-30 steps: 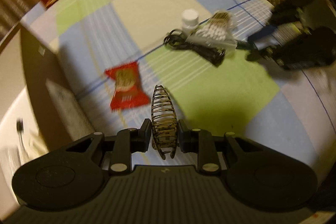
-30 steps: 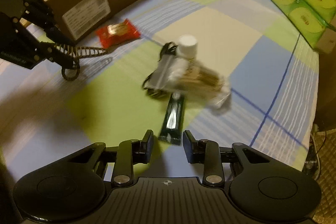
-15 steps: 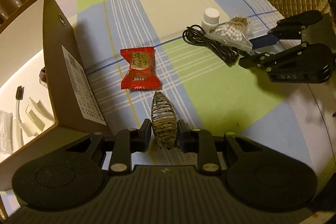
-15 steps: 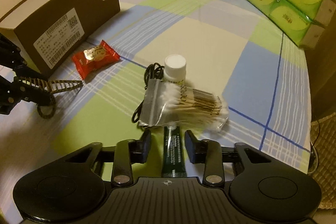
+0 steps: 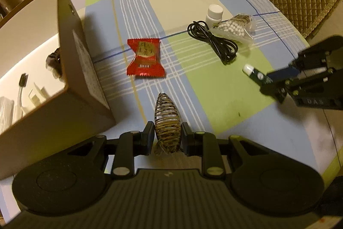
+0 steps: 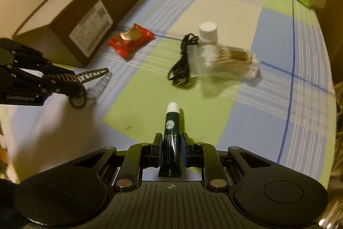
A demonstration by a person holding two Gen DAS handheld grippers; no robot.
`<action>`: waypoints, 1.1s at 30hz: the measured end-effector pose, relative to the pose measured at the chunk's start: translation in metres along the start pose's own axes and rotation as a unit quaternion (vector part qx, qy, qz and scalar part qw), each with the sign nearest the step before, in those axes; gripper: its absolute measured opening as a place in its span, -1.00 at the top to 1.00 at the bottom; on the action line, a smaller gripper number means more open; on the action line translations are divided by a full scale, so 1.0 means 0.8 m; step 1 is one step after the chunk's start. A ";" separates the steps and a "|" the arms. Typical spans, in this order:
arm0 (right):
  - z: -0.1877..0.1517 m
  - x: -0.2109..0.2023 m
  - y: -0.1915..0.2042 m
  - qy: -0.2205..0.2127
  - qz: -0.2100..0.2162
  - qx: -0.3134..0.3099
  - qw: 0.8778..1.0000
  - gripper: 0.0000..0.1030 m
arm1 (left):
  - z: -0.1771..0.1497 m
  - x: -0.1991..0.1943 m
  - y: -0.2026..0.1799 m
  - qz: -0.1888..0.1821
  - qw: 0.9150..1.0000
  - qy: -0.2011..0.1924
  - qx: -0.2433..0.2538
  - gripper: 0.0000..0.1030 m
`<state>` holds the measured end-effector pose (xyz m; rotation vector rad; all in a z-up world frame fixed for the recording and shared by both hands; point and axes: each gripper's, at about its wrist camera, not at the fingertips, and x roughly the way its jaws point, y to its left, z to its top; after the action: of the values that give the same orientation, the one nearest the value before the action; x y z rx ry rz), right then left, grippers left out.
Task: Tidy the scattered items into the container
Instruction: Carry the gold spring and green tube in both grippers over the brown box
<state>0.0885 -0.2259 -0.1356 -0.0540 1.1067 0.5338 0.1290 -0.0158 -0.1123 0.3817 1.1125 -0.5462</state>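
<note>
Two things are already in my grip, one in each hand-held gripper, so I can carry both to the box in one go. Nearest to me, my right hand-held gripper (image 6: 170, 148) is pressed onto a dark green tube (image 6: 171, 138), pinching its flat lower body with the white cap pointing forward, which keeps the cap end free of the pads. My left hand-held gripper (image 5: 167, 136) pinches a wire-ribbed hair clip (image 5: 166, 121) across its middle, its tip pointing away from me. Both hang just above the checked cloth of the worktop (image 5: 214, 87). Just left of the clip stands the open cardboard box (image 5: 83, 70), its top open to me, a few things already lying inside. Farther out, still on the cloth, lie a red snack packet (image 5: 144, 59), a coiled black cable (image 5: 212, 42), a bag of cotton swabs (image 5: 234, 28) and a small white bottle (image 5: 214, 14), the last three bunched together and touching. I judge these remain to be collected.
</note>
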 end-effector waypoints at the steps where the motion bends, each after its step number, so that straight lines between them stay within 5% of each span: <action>1: -0.001 -0.004 0.003 -0.002 0.004 0.005 1.000 0.72 | -0.004 -0.004 0.002 -0.003 1.000 -0.002 -0.004 0.58; 21: 0.056 -0.053 0.131 -0.061 0.072 -0.014 0.995 0.72 | -0.055 -0.138 0.062 -0.013 0.994 -0.100 -0.048 0.58; 33: 0.123 -0.057 0.210 -0.104 0.103 -0.036 0.989 0.72 | -0.075 -0.217 0.150 0.026 0.983 -0.164 -0.073 0.58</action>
<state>0.0825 -0.0665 -0.0145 0.0525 0.8928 0.7474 0.0978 0.1521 0.0250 0.1833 0.8164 -0.4580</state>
